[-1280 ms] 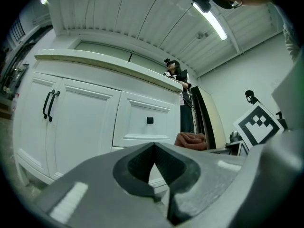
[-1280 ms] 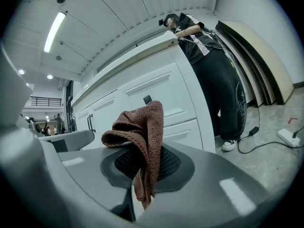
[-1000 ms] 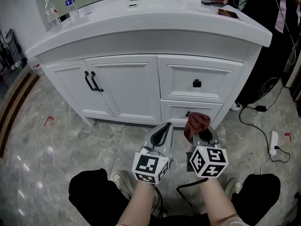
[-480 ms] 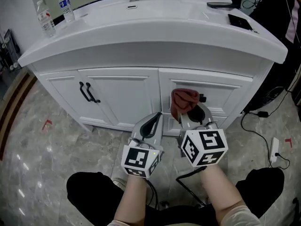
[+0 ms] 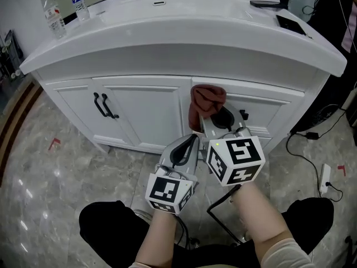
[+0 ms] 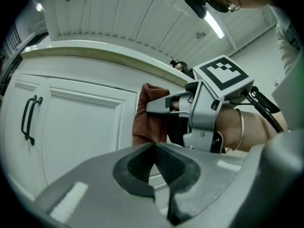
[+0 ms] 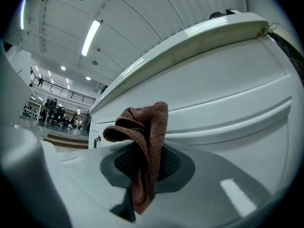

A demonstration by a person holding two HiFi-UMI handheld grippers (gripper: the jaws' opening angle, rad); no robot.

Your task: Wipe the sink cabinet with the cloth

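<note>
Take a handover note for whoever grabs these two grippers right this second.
Right gripper: shut on the cloth, held up at the top drawer front of the sink cabinet, near the cabinet's middle.
Left gripper: shut, empty, lower, beside the right one.
Done: cloth is in grip and at the cabinet face.
Left: the wiping itself; no wiped patch can be told apart, so cover doors and drawers.

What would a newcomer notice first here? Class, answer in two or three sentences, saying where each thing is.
A reddish-brown cloth stands out against the white sink cabinet, clamped in the right gripper in front of the top drawer. The left gripper hangs shut and empty just below and left of it. Two black handles mark the doors at left.
</note>
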